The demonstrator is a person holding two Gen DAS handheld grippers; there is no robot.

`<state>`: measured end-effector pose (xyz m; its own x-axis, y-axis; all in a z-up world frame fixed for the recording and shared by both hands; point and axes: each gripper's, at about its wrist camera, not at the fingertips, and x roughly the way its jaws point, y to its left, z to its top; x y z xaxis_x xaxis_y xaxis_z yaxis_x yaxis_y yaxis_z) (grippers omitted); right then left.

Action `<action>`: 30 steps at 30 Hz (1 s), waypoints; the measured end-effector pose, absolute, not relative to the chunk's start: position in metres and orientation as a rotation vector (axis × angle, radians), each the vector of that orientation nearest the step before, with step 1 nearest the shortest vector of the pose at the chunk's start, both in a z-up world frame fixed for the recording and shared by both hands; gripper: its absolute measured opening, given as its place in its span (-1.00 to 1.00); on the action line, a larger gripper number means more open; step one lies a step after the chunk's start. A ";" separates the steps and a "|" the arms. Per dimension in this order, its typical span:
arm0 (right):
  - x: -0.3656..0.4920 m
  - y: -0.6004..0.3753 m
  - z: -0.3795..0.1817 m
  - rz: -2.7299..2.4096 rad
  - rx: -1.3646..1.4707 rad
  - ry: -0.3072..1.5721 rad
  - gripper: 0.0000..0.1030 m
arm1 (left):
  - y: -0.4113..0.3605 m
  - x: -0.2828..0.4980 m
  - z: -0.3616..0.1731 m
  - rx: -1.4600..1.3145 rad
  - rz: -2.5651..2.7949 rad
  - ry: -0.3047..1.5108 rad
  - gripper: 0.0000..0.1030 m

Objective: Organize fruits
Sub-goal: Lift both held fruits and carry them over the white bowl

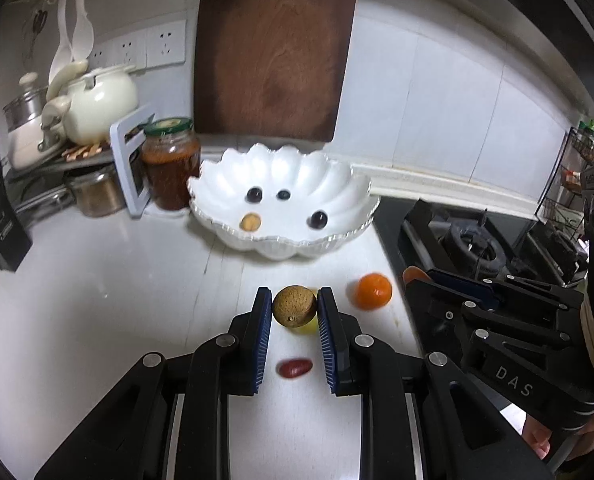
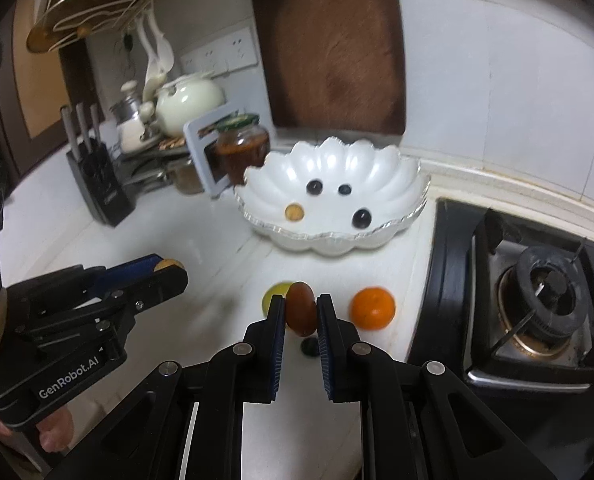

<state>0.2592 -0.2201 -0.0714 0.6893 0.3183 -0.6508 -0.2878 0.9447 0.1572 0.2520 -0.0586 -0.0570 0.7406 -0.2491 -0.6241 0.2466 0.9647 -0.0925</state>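
My left gripper (image 1: 295,306) is shut on a brown round longan (image 1: 294,306) held above the white counter. My right gripper (image 2: 301,314) is shut on a reddish-brown oval fruit (image 2: 301,314). A white scalloped bowl (image 1: 337,184) (image 2: 397,176) holds three dark grapes and a small tan fruit (image 1: 250,222). An orange (image 1: 373,291) (image 2: 373,307), a yellow-green fruit (image 2: 275,294), a red fruit (image 1: 295,368) and a dark grape (image 2: 309,347) lie on the counter. The right gripper also shows in the left wrist view (image 1: 421,280), the left gripper in the right wrist view (image 2: 169,270).
A gas stove (image 2: 537,300) lies to the right of the counter. A wooden cutting board (image 1: 275,48) leans on the wall behind the bowl. A jar (image 1: 171,162), a white frame, a teapot (image 1: 97,104) and a knife block (image 2: 97,176) stand at the left.
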 end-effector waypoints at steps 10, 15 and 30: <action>0.282 -0.221 -0.047 0.290 0.087 0.657 -0.66 | -0.056 0.278 -0.032 0.002 -0.264 0.628 -0.54; 0.297 -0.220 -0.039 0.283 0.110 0.649 -0.66 | -0.055 0.297 -0.024 -0.012 -0.260 0.637 -0.54; 0.348 -0.218 -0.017 0.224 0.102 0.632 -0.66 | -0.054 0.349 0.001 0.027 -0.244 0.613 -0.54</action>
<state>0.3479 -0.2175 -0.0172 0.7838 0.2385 -0.5734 -0.1766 0.9708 0.1624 0.3492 -0.0540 0.0010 0.7903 -0.2187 -0.5724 0.2347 0.9709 -0.0469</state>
